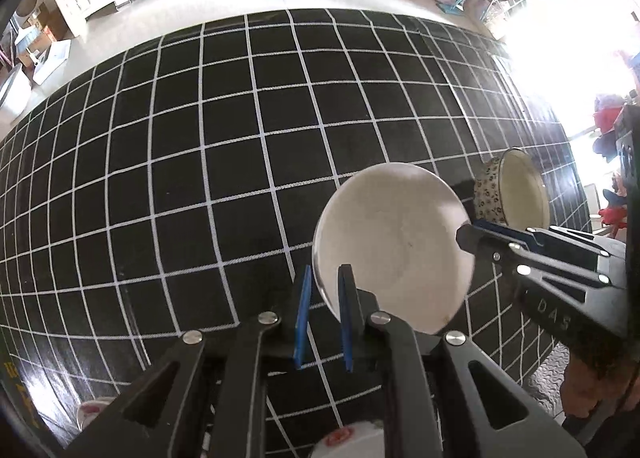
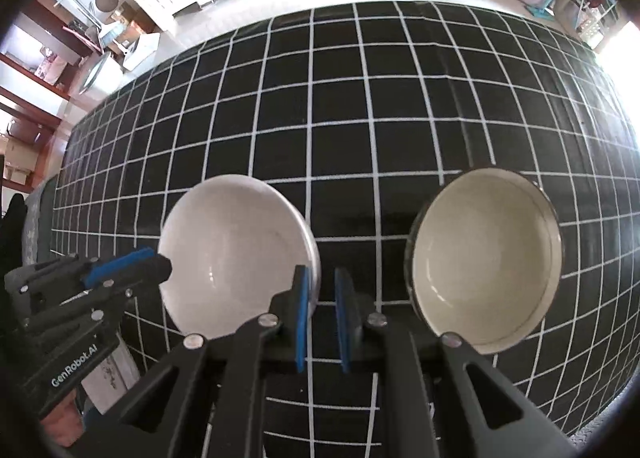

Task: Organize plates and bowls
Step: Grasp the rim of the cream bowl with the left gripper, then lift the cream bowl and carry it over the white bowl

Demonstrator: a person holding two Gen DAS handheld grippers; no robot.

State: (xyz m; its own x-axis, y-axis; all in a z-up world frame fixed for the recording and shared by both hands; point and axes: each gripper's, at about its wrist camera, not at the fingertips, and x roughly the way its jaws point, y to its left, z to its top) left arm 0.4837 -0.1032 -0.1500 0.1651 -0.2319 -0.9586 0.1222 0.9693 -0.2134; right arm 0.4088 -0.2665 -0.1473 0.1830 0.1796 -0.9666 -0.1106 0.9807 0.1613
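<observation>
Now, with left gripper [image 1: 325, 314] and right gripper [image 2: 322, 316] both part-open astride opposite rims of the white bowl [image 2: 236, 250] on the desk [image 2: 360, 109], close evenly, lift level, nest into the patterned bowl [image 2: 486, 258] alongside.

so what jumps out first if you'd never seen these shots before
The white bowl in the near middle of the black grid tablecloth, with both grippers at it: the left gripper has its jaws straddling one rim, the right gripper has its jaws straddling the opposite rim. Just to its right sits a cream bowl with a flowered outside, untouched.
</observation>
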